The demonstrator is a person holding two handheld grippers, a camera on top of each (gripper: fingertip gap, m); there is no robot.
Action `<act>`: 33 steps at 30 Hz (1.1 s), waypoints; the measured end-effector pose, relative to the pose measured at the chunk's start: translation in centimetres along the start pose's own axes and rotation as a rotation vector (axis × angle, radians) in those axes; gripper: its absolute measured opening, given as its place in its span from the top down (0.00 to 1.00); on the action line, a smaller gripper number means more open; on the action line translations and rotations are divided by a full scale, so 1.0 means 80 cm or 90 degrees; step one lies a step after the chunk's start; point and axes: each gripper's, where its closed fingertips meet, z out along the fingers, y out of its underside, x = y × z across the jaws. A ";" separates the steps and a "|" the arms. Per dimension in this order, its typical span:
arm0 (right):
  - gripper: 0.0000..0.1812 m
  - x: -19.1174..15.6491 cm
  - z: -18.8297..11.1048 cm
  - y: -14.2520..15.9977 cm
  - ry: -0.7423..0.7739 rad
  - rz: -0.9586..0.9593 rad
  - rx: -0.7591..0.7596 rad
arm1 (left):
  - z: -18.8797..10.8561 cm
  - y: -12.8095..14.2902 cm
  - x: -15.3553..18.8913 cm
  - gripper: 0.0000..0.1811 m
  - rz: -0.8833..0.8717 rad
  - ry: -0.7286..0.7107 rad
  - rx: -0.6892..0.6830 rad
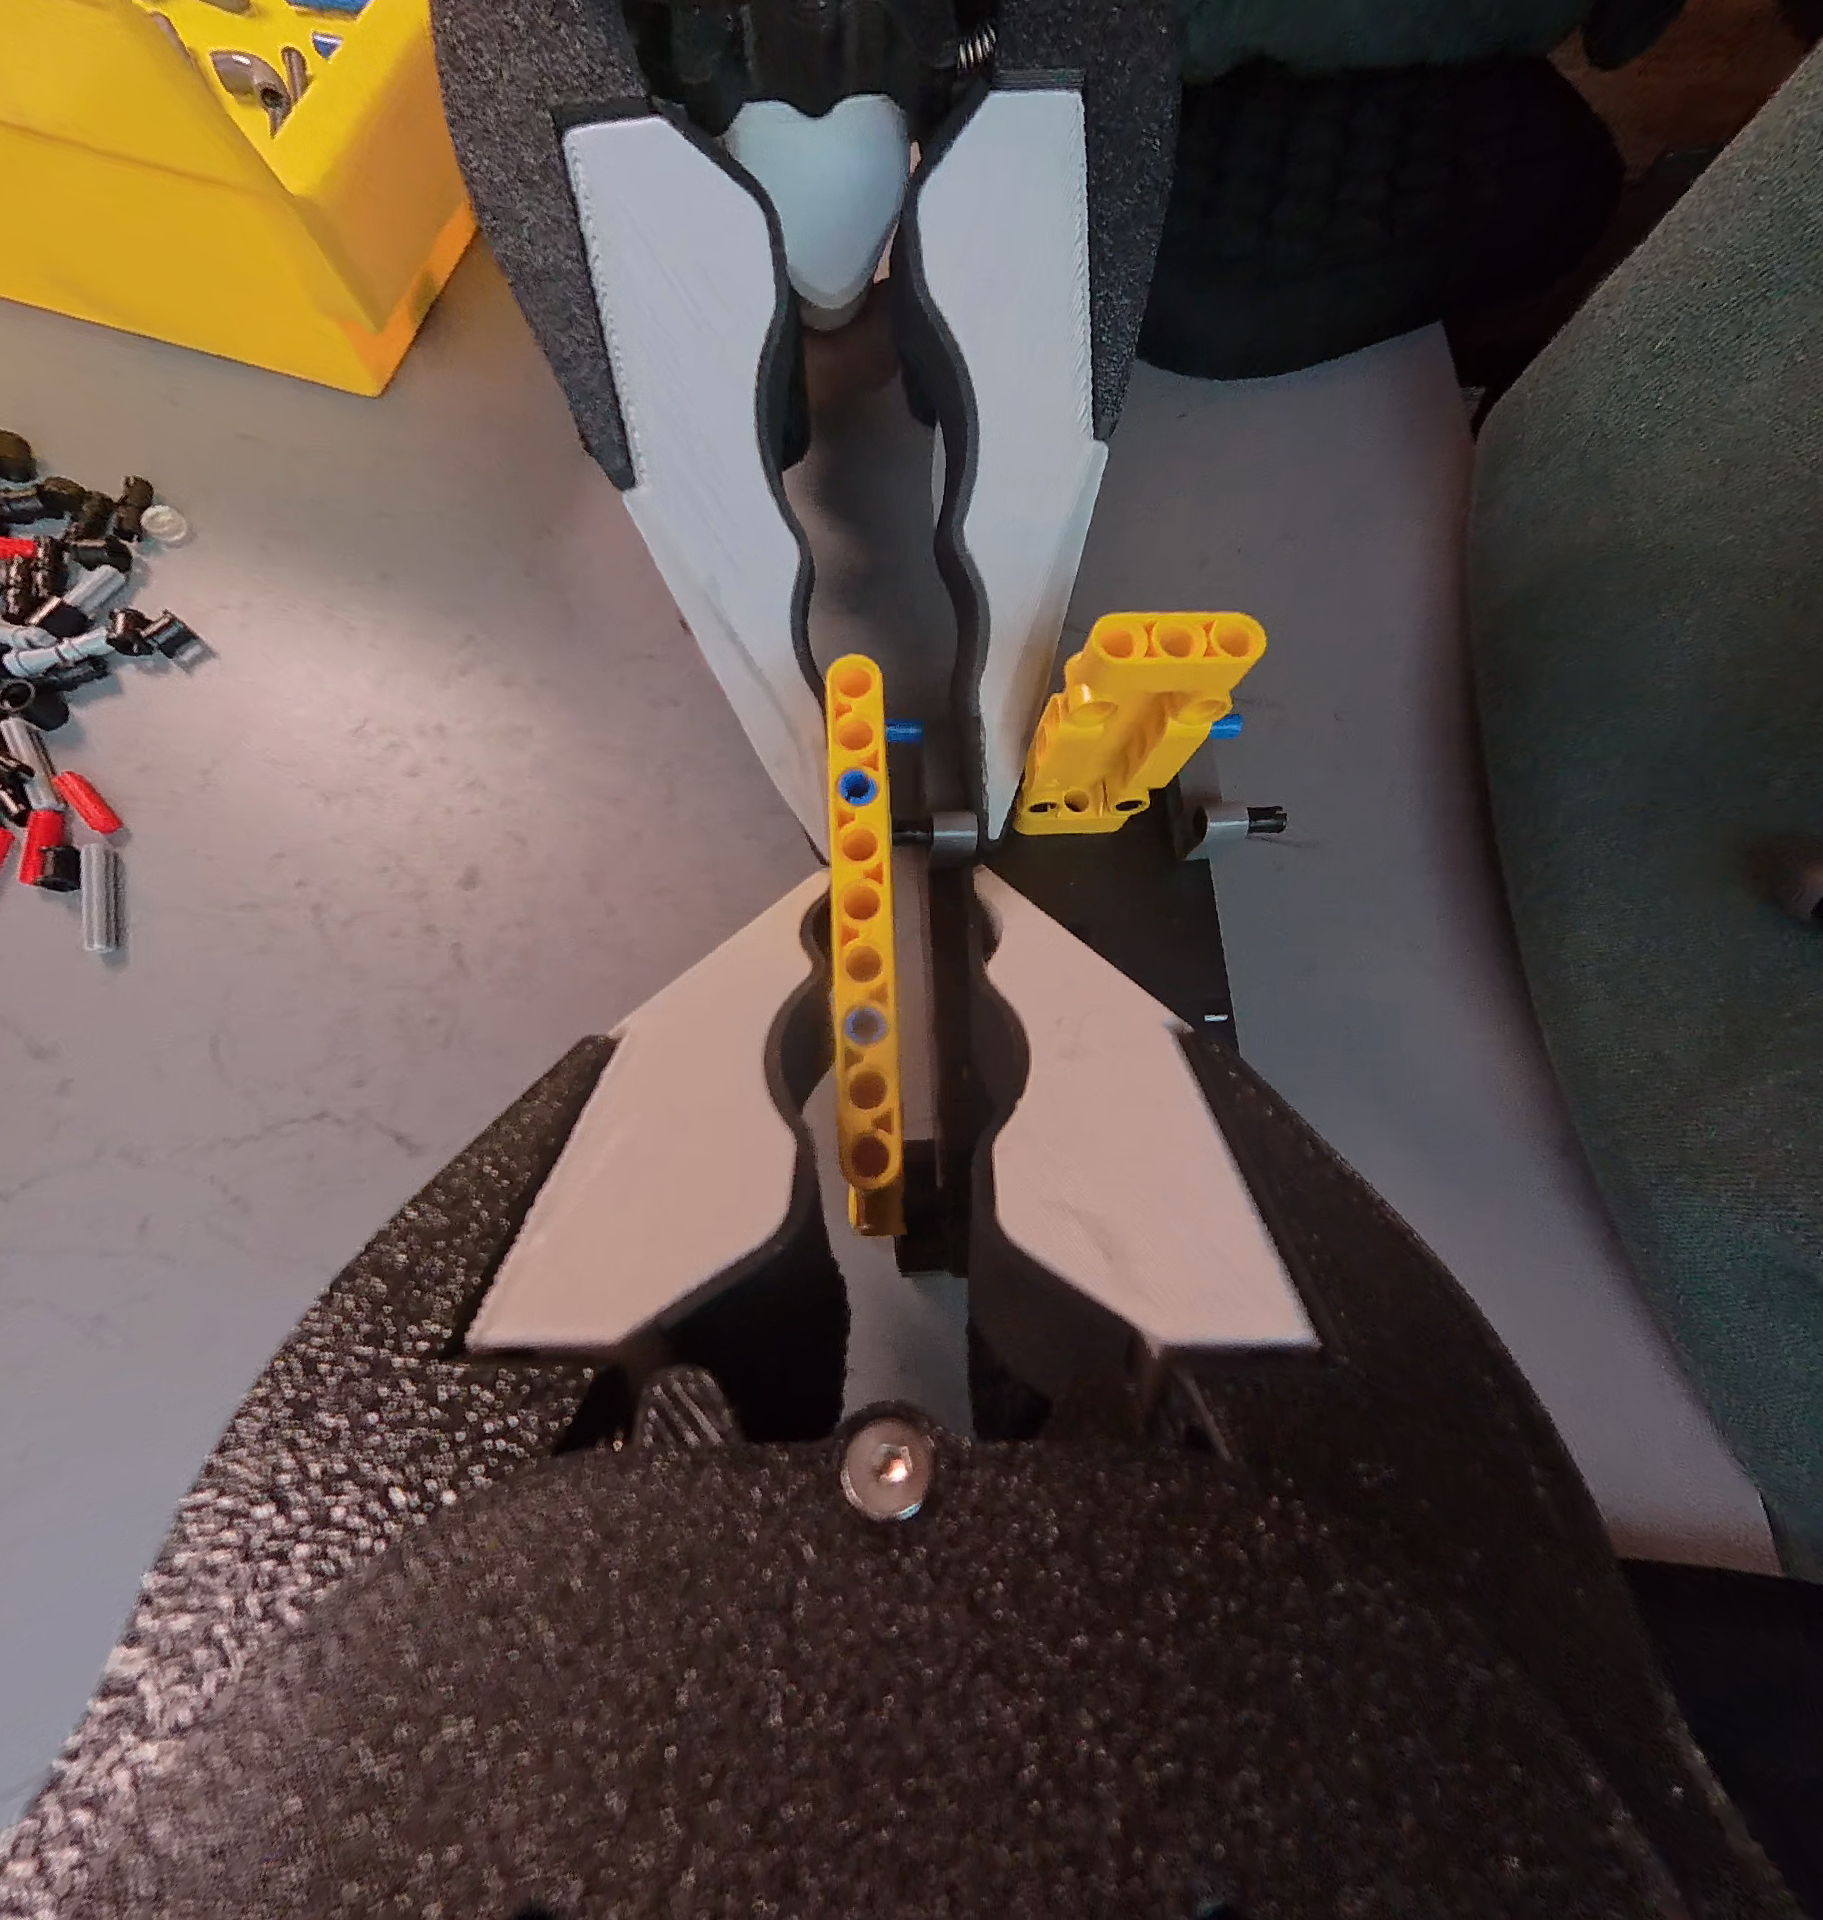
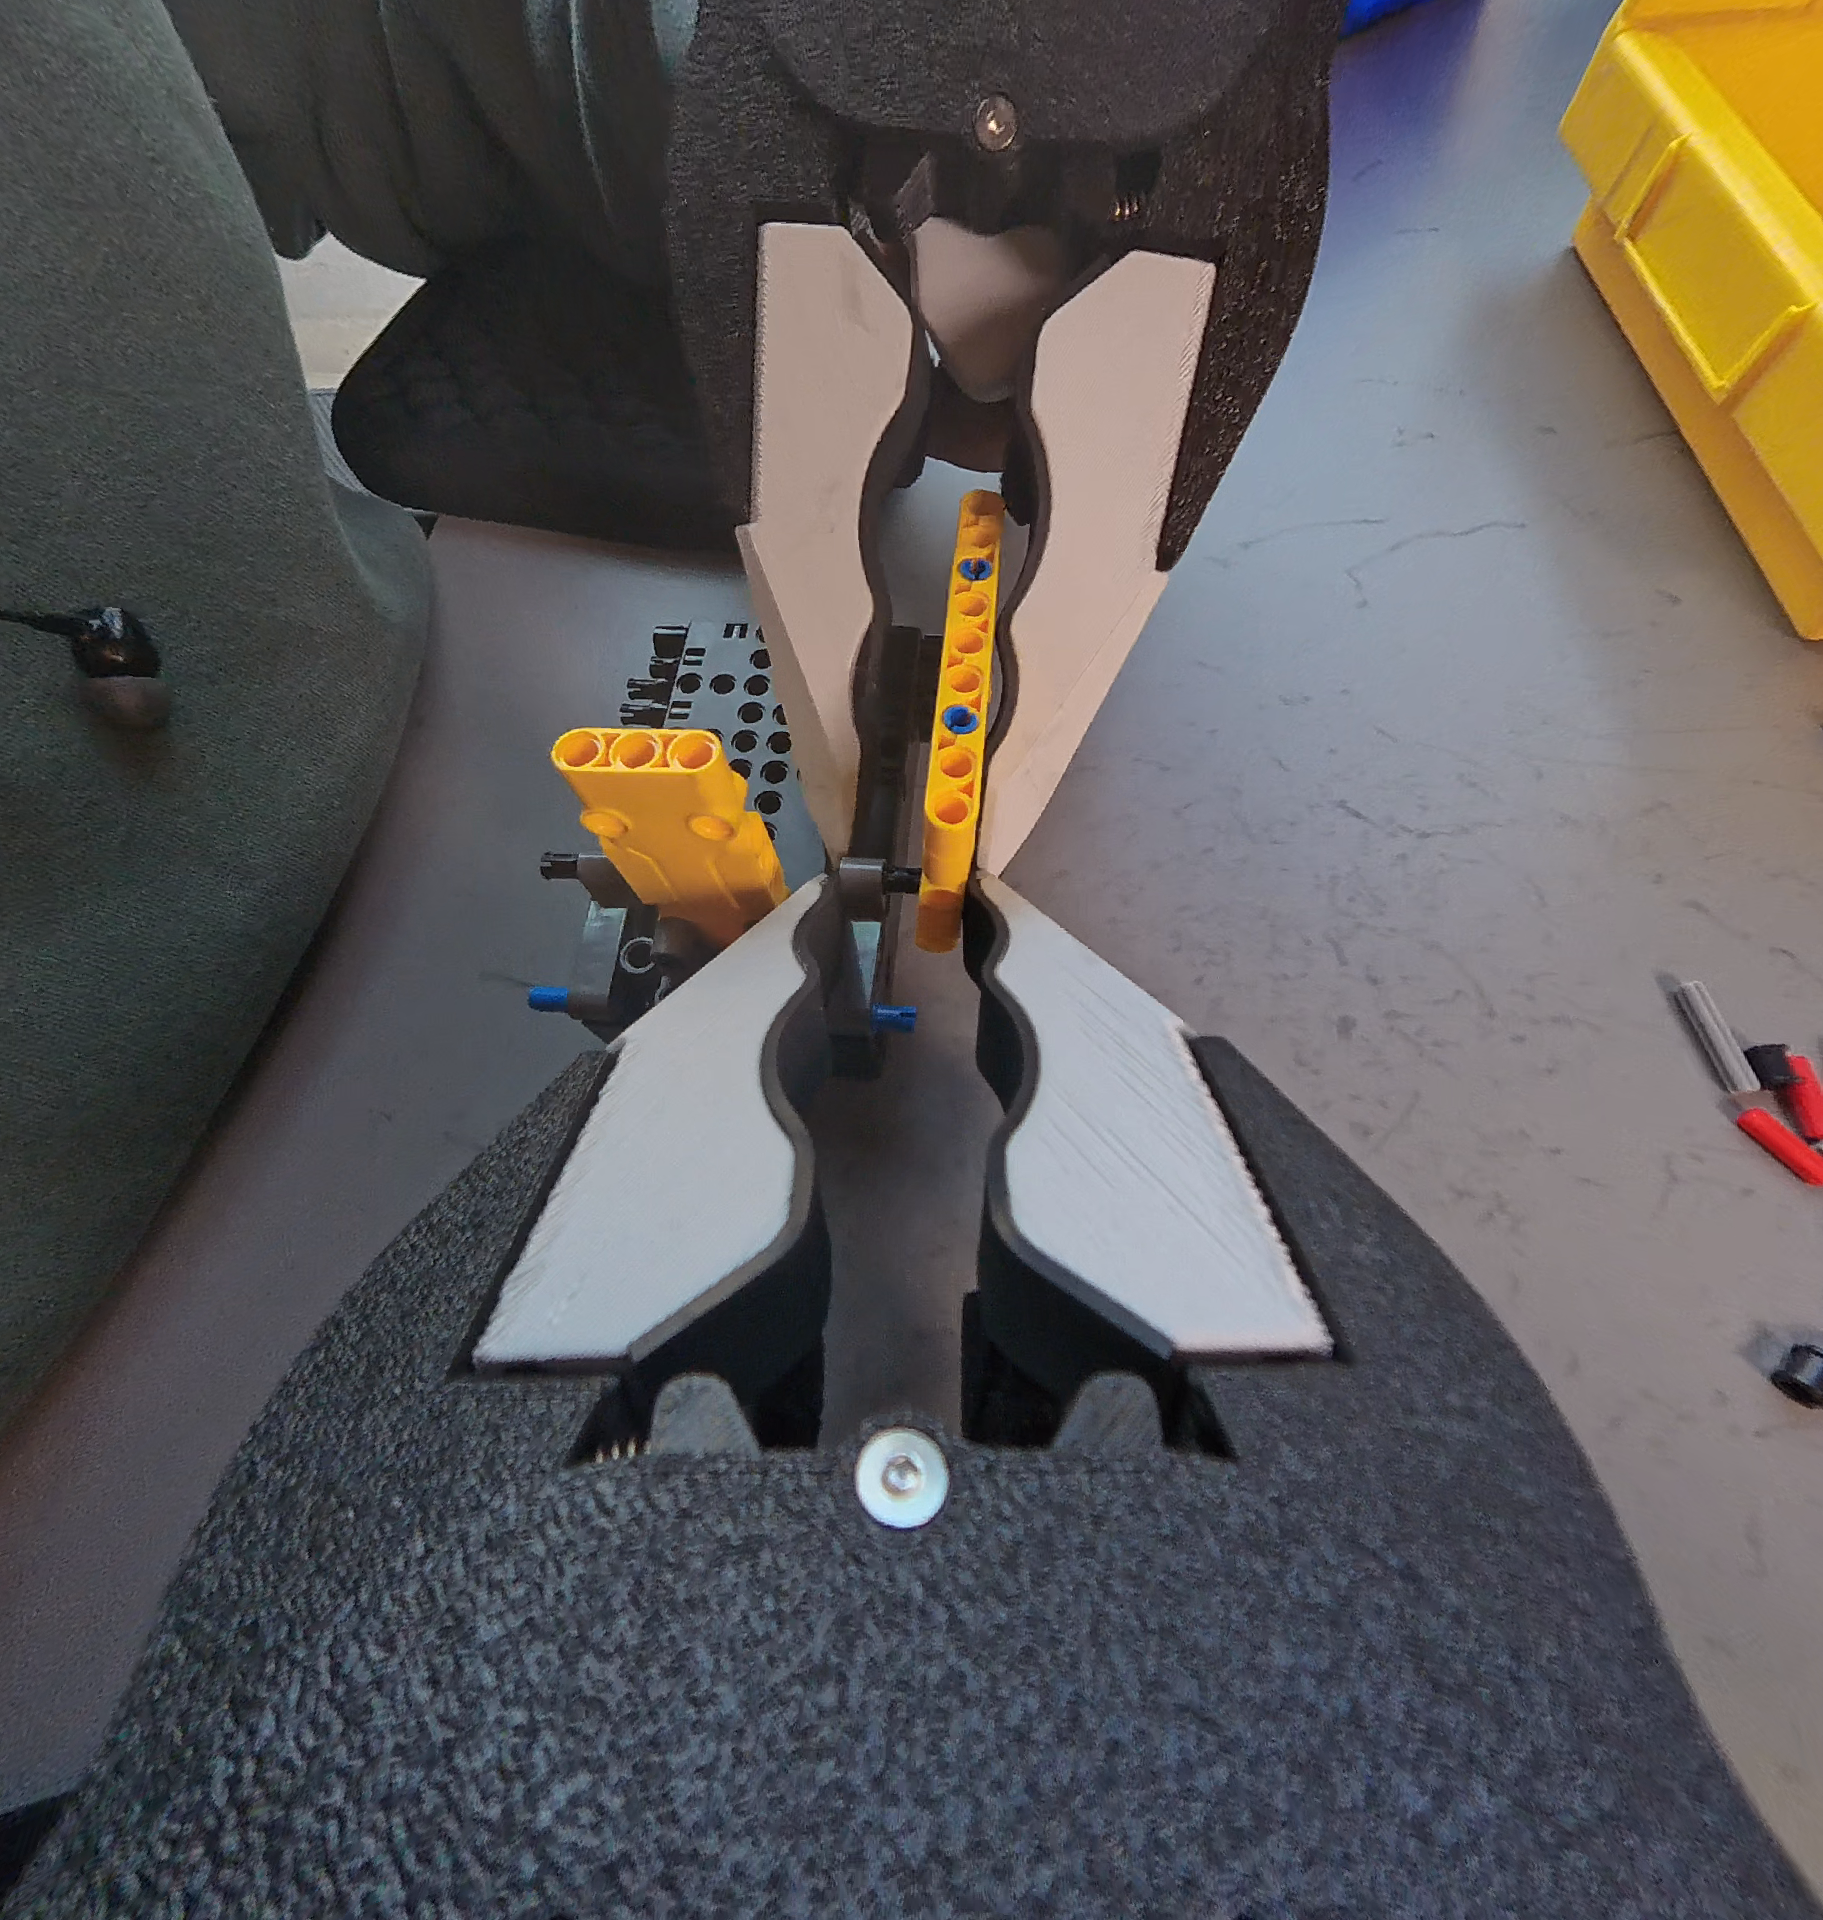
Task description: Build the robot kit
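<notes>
Grey bench [image 1: 419, 1039] carries everything. Dark green fabric seat [image 1: 1665, 831] sits along its edge, and a yellow plastic bin [image 1: 159, 208] is at the far corner in the left wrist view.

Left gripper [image 1: 902, 883] and right gripper [image 2: 899, 894] face each other tip to tip over the build, both with only a narrow gap between the fingers.

Black perforated base plate [image 2: 751, 727] lies flat on the bench under and beside the tips.

Long yellow beam with a row of round holes [image 1: 863, 935] stands on edge between the left gripper's fingers, against one pad, with a dark upright piece toward the other pad. I can't tell if the left gripper is actually clamped on it or just flanking it.

Short yellow three-hole panel block [image 1: 1146, 717] stands on the plate, just outside one right gripper finger.

Loose pile of black, grey and red connector pieces [image 1: 34, 675] is well apart, on the bin side.

Small grey bush with a black pin [image 1: 954, 836] sits right between the right gripper's tips, next to the beam's end. I see contact or near contact, but can't tell if it's gripped.

Blue pin [image 1: 902, 730] sticks out of the beam's side.
</notes>
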 end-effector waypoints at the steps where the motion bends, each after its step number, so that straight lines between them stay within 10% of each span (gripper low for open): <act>1: 0.88 0.000 0.000 0.000 0.000 0.000 0.000 | 0.000 0.000 0.000 0.90 -0.003 0.003 -0.001; 33: 0.88 -0.003 0.001 0.001 -0.002 -0.009 -0.004 | 0.000 0.001 -0.005 0.96 0.019 0.000 0.010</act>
